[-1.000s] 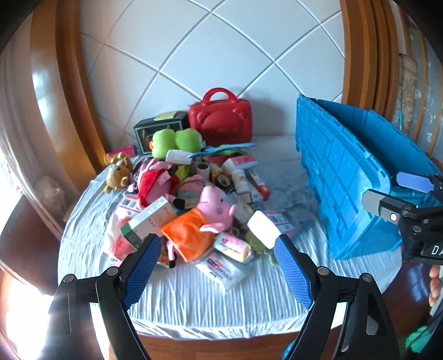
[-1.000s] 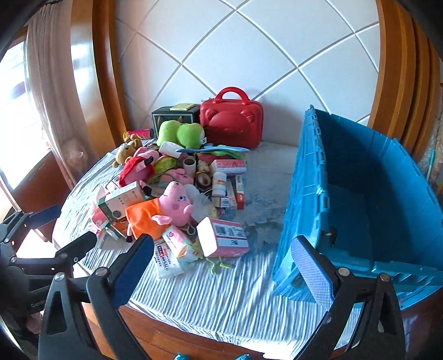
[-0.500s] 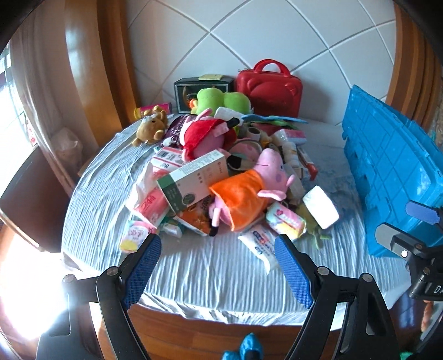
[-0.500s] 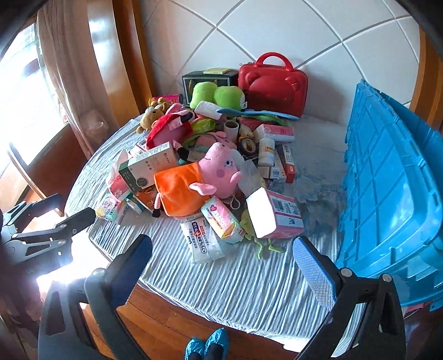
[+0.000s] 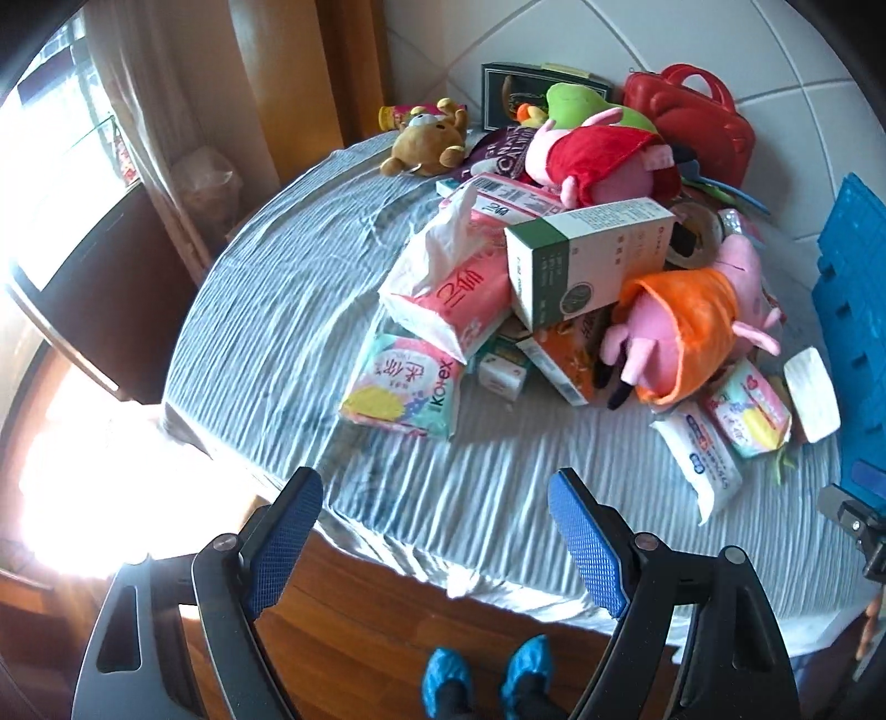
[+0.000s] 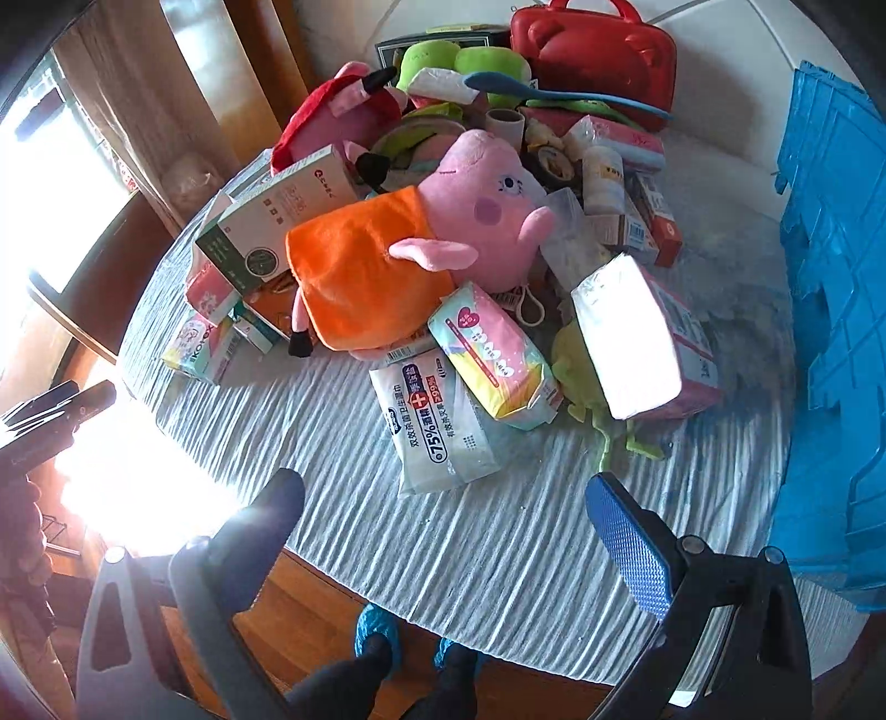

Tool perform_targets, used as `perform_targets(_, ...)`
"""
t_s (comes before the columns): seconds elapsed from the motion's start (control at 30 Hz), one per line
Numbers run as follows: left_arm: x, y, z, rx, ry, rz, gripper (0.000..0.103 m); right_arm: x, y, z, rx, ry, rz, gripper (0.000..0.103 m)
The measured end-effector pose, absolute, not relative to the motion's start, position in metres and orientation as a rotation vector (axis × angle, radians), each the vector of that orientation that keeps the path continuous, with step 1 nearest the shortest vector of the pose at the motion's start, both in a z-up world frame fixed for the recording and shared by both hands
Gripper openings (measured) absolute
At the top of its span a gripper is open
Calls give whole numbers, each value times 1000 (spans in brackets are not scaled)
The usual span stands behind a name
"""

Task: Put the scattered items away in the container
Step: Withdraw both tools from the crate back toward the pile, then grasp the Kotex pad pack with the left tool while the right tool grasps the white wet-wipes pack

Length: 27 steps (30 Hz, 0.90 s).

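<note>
A pile of items lies on a round table with a grey ribbed cloth [image 5: 277, 310]. It holds a pink pig plush in an orange dress [image 6: 432, 232], a white and green box [image 5: 587, 260], a pink tissue pack [image 5: 448, 288], a Kotex pack [image 5: 404, 387], a wipes pack [image 6: 437, 421] and a pastel pad pack [image 6: 493, 354]. The blue container [image 6: 836, 310] stands at the table's right. My left gripper [image 5: 437, 531] is open and empty above the table's near edge. My right gripper [image 6: 443, 531] is open and empty, just short of the wipes pack.
A red case [image 6: 598, 50], a green plush [image 6: 476, 66], a brown bear [image 5: 426, 138] and a dark box [image 5: 515, 88] sit at the back by the tiled wall. A window and curtain are at the left. Wooden floor and blue shoe covers [image 5: 482, 675] show below.
Both grippers have moved down and closer to the table, tilting to look down at the pile. The left view has swung left, the container now at its right edge. Both stay open.
</note>
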<state>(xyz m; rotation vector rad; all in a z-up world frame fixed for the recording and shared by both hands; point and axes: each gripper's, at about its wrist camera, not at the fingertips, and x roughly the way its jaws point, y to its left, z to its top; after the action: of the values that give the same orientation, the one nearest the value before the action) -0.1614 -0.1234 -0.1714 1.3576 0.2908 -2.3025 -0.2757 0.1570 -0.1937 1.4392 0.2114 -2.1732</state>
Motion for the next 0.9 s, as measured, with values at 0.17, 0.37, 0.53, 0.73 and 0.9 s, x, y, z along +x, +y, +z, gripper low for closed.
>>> perform_targets(0.17, -169, -163, -200, 1424, 318, -2308, 84, -275, 138, -221, 1495, 152, -2196, 103)
perform_targets(0.37, -197, -194, -234, 1540, 249, -2376, 84, -272, 112, -249, 1579, 69, -2281, 103)
perform_targets(0.53, -220, -203, -258, 1652, 247, -2395, 84, -272, 104, -263, 1634, 43, -2367, 103)
perform_targets(0.73, -239, -199, -272, 1725, 257, -2421, 84, -286, 101, -270, 1676, 75, -2387, 103)
perform_targets(0.9, -254, -196, -276, 1731, 276, -2416, 89, -305, 94, -284, 1702, 137, -2365, 103)
